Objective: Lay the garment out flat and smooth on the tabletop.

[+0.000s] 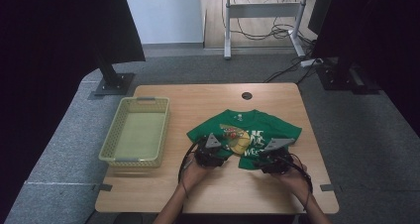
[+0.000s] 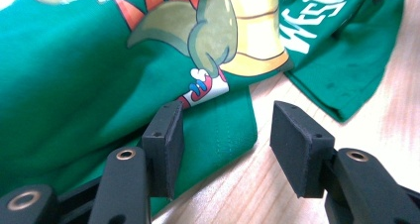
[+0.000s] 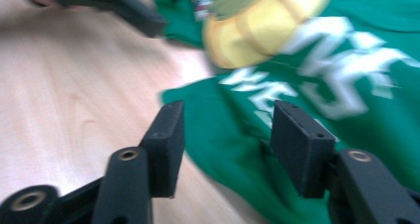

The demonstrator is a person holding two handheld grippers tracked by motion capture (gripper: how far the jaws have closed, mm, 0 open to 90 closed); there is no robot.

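A green T-shirt with a cartoon dinosaur print lies spread on the wooden table, a little toward 3 o'clock of centre, its neck pointing to 12 o'clock and its hem toward the person at 6 o'clock. The hem is already rumpled and split into two flaps, so the cloth looks partly gathered rather than flat.

The left gripper sits at the shirt's 7 o'clock corner. Its jaws stand wide apart, one over the fabric and one over bare wood, straddling the folded hem edge. That placement suggests the person means to pinch the corner.

The right gripper is at the shirt's 5 o'clock corner, jaws equally wide and holding nothing, with the green edge and white lettering running between them. This view is blurred, so whether a pad touches the cloth cannot be told.

A yellow basket waits empty at 9 o'clock of the shirt, well apart from it. It is likely the place where the shirt will go once folded, with both corners probably lifted together.
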